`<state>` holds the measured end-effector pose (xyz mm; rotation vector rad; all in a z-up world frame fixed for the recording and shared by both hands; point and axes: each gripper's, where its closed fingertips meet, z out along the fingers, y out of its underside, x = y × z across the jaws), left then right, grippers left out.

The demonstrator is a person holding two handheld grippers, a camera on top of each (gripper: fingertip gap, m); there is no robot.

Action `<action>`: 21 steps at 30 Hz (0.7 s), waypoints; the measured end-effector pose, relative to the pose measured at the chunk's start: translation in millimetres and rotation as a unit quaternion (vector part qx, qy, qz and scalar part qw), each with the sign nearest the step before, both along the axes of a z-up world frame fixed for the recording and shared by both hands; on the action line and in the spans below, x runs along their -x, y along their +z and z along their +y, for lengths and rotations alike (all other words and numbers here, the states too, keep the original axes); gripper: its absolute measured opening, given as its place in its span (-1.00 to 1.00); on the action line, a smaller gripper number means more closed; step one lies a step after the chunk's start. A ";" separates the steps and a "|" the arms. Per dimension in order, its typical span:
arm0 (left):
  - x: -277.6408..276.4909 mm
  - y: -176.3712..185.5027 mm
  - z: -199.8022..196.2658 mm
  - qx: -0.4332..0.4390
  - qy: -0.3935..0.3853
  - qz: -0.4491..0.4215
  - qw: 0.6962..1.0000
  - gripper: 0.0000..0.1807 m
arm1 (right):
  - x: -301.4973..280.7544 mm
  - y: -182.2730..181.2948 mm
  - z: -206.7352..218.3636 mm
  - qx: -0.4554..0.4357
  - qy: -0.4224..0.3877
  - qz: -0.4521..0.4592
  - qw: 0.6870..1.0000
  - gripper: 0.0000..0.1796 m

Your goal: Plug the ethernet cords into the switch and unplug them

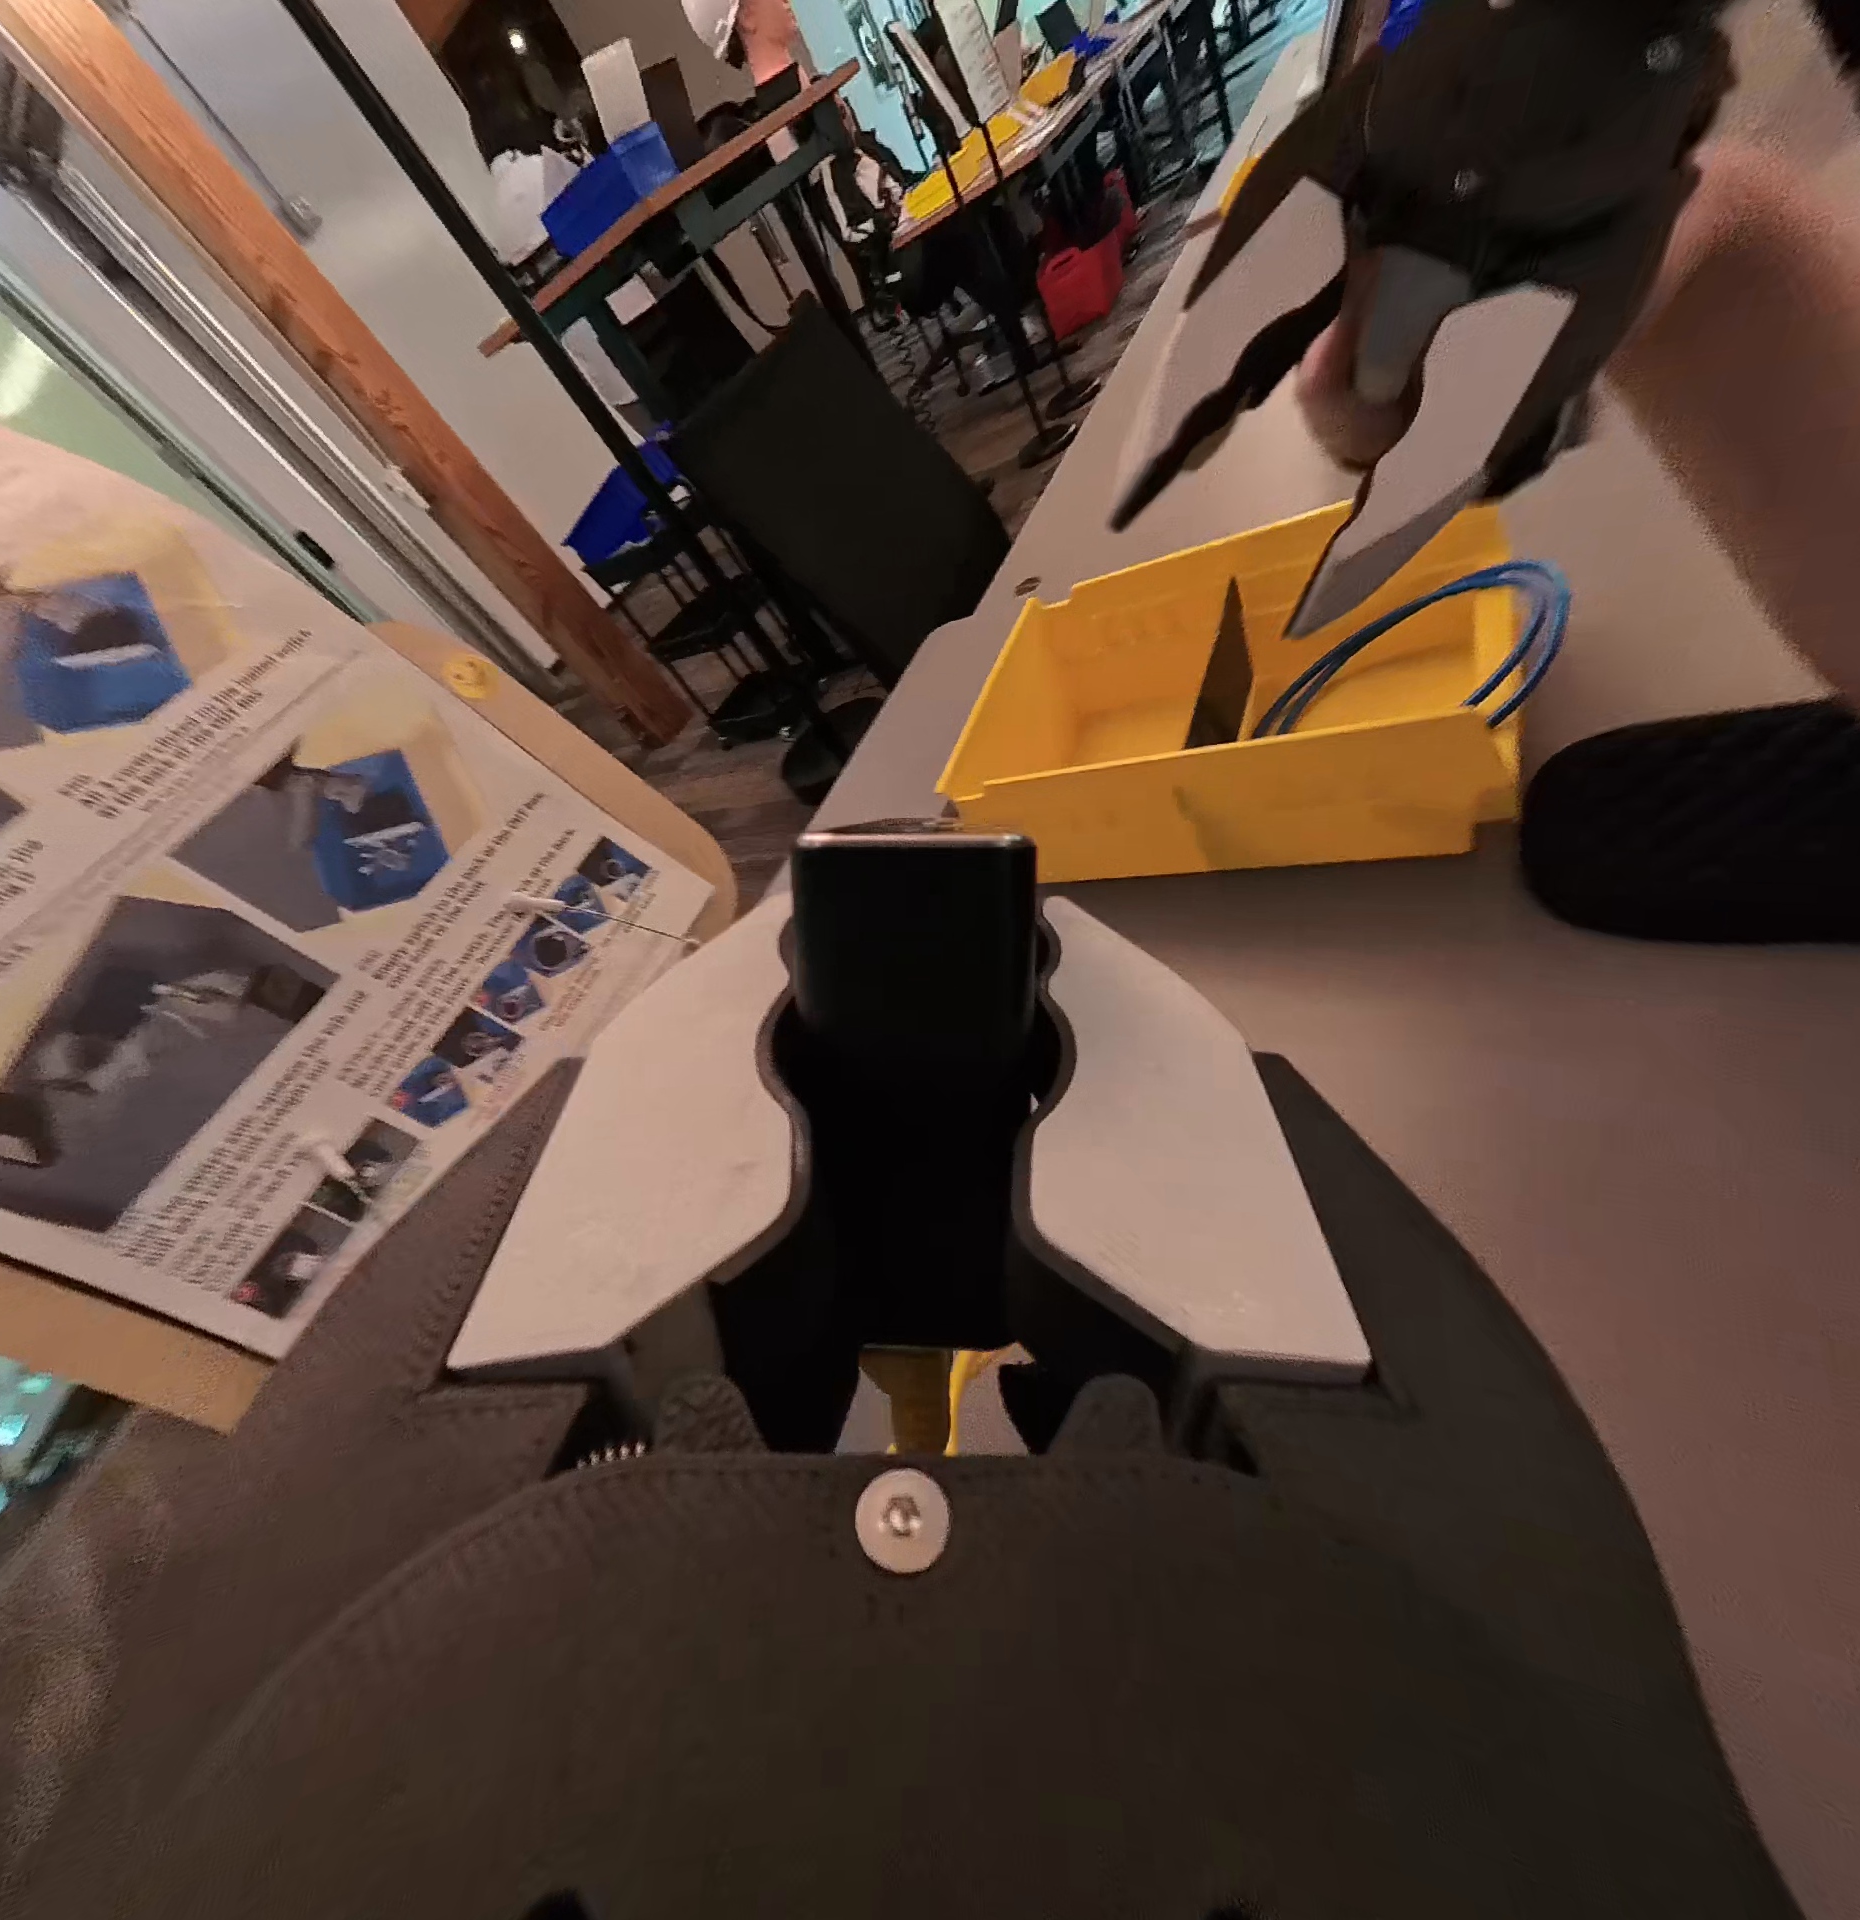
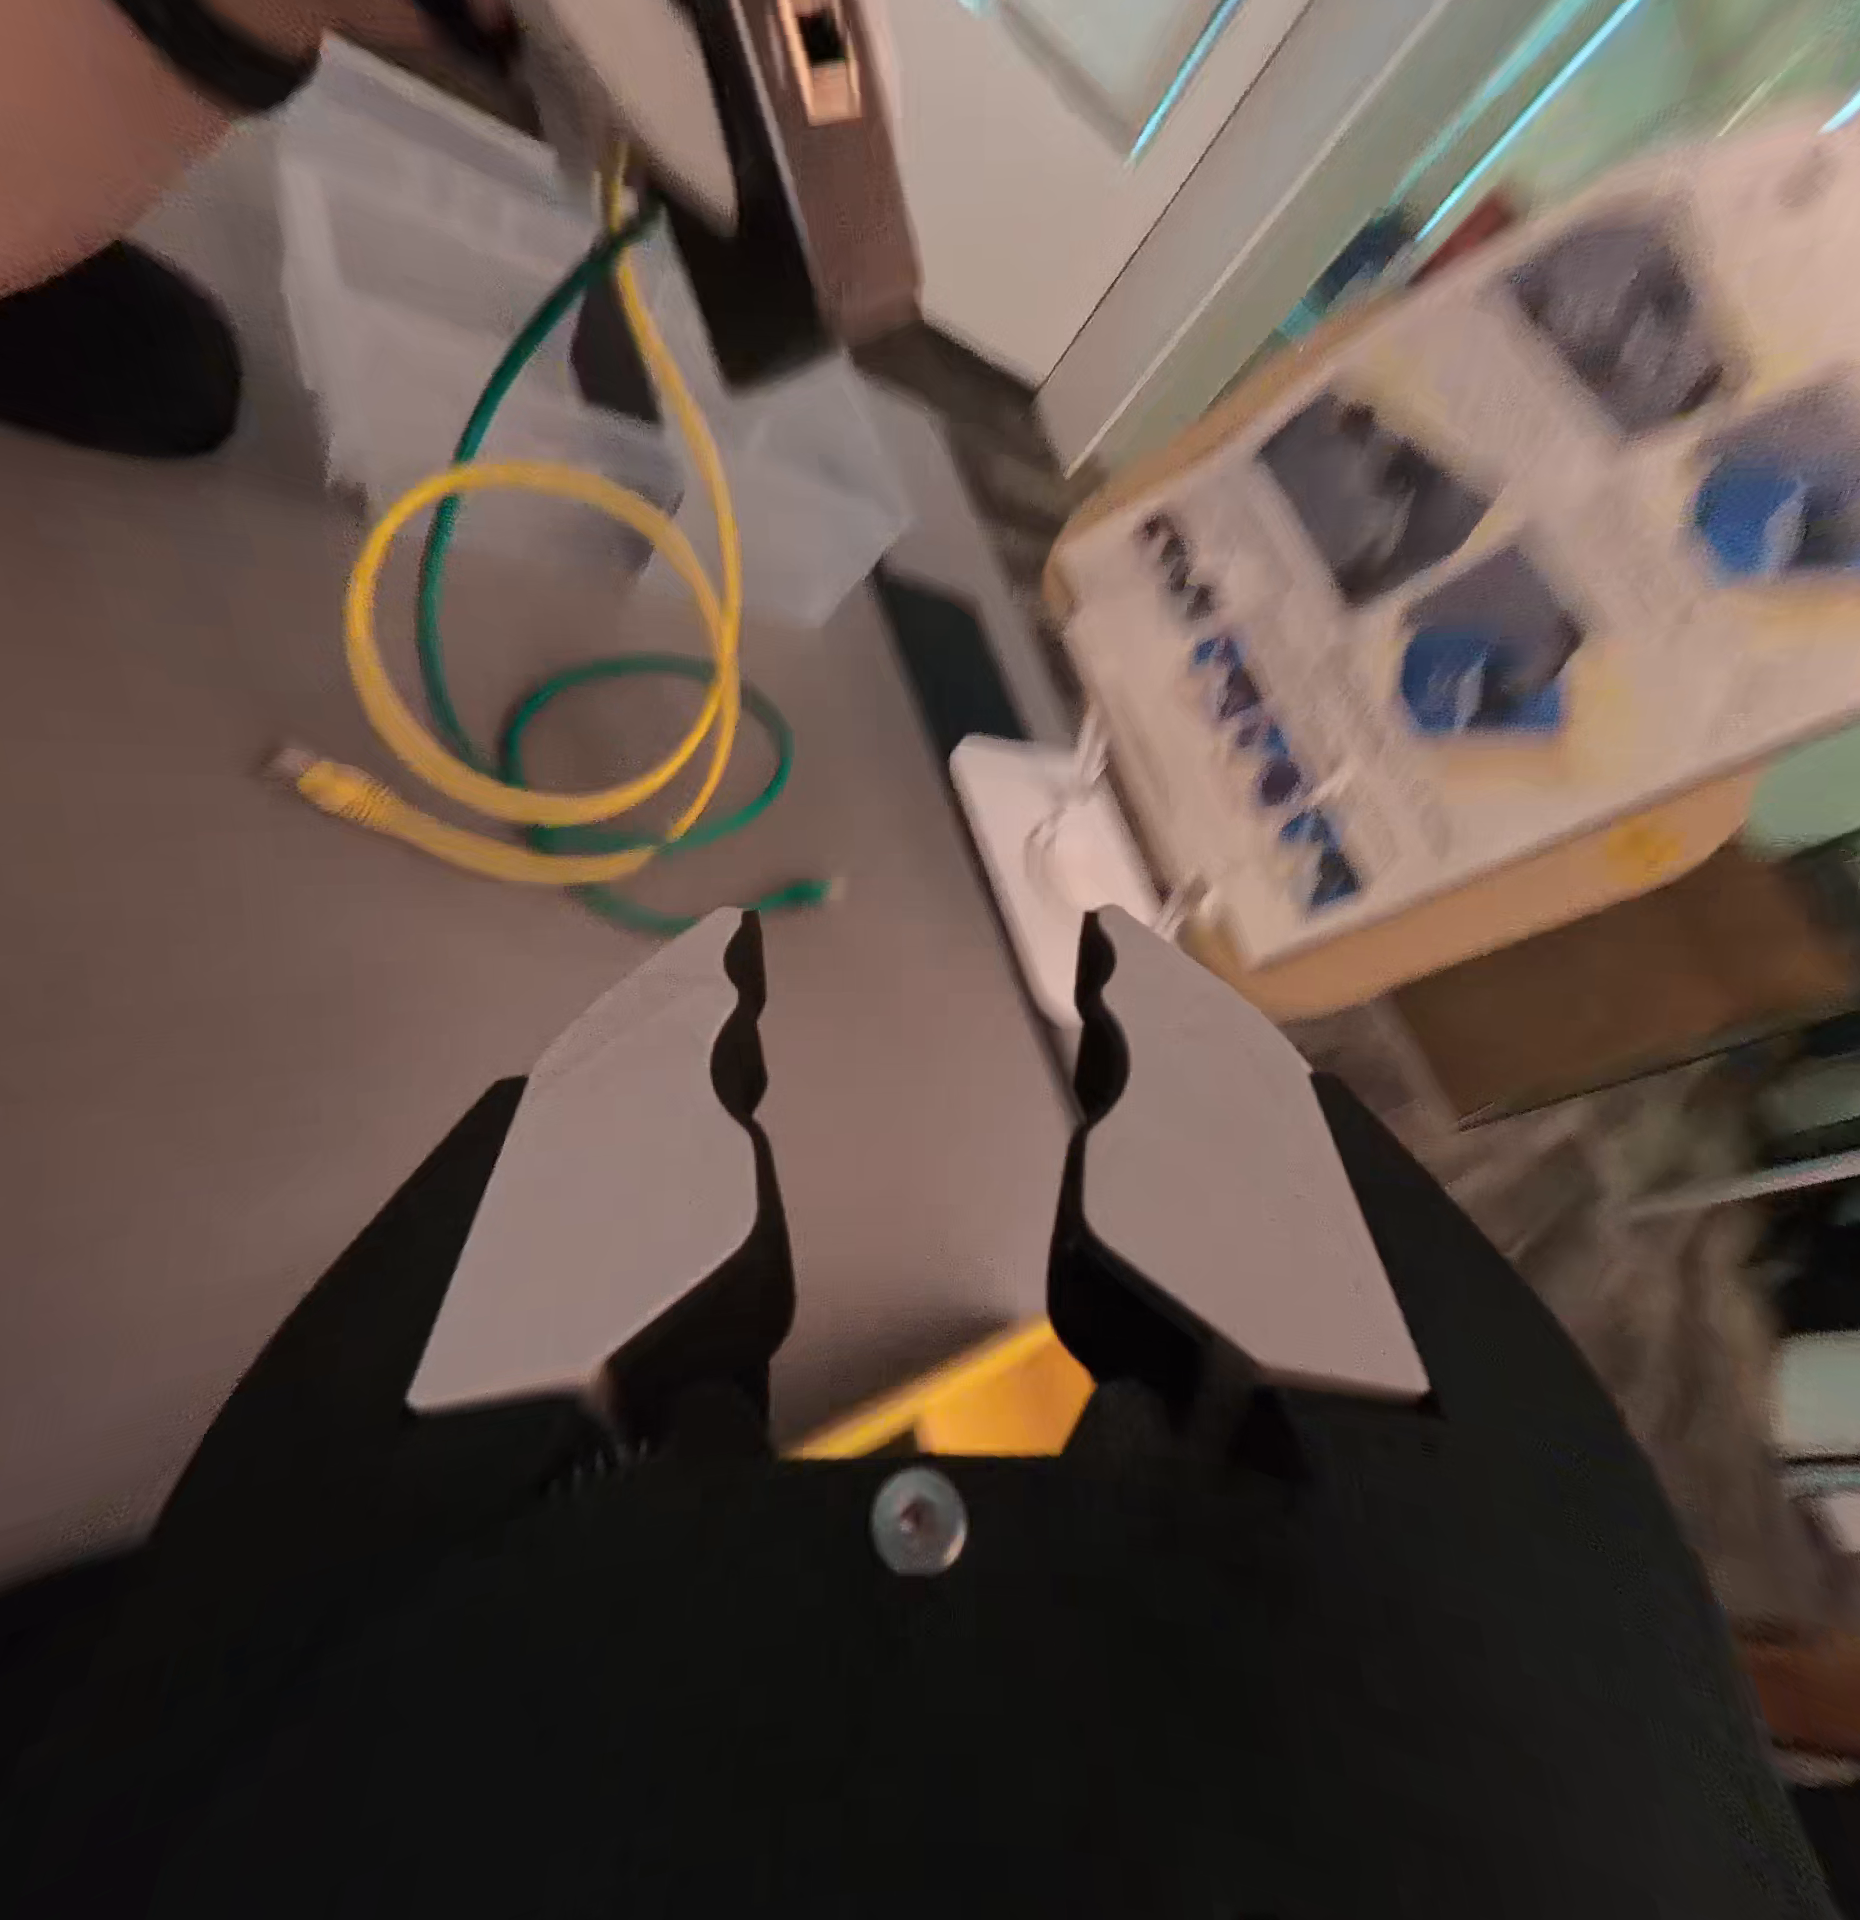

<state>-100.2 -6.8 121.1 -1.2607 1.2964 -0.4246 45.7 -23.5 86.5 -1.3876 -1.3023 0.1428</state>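
a printed instruction sheet (image 1: 282, 935) is seen at left, its writing blurred. the left hand-held gripper (image 1: 913, 997) is clamped on the black switch (image 1: 913, 935). yellow cord (image 2: 552, 665) and green cord (image 2: 635, 727) lie coiled on the bench (image 2: 178, 987), blurred. the right hand-held gripper (image 2: 921, 935) is held apart.

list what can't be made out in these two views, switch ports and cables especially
- Switch ports: left wrist view shows only its dark end between the left gripper fingers.
- Yellow cord and green cord far ends: right wrist view, blurred, hidden near the top.
- Blue cable plugs: behind yellow bin wall.
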 end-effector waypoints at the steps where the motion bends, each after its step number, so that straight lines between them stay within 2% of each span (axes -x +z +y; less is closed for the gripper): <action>1: -1.4 -0.4 -0.4 0.021 -0.003 -0.008 1.000 -0.60 | 20.3 11.9 3.4 -0.047 -0.002 0.004 0.999 -0.33; 3: -4.3 -1.7 -1.1 0.074 -0.010 -0.026 0.997 -0.59 | 59.7 22.6 5.2 -0.125 -0.001 -0.002 0.992 -0.28; 6: -8.9 -2.0 -2.6 0.161 -0.031 -0.068 0.984 -0.60 | 105.7 20.3 4.4 -0.235 -0.004 -0.032 0.972 -0.22; 9: -11.5 -1.8 -0.9 0.251 -0.055 -0.117 0.959 -0.60 | 131.7 25.7 1.6 -0.334 -0.015 -0.008 0.942 -0.12; 13: -12.2 -3.4 6.1 0.352 -0.084 -0.176 0.915 -0.60 | 145.4 18.9 5.4 -0.399 -0.041 -0.019 0.916 0.00; 15: -14.0 -5.1 7.8 0.403 -0.107 -0.202 0.886 -0.60 | 145.6 12.9 9.6 -0.467 -0.066 -0.083 0.878 -0.01; 18: -18.4 -10.3 8.6 0.492 -0.155 -0.233 0.824 -0.60 | 143.4 5.0 12.1 -0.566 -0.084 -0.151 0.806 -0.22; 21: -24.3 -13.6 9.2 0.572 -0.197 -0.269 0.750 -0.60 | 141.2 2.4 15.4 -0.599 -0.096 -0.163 0.778 -0.30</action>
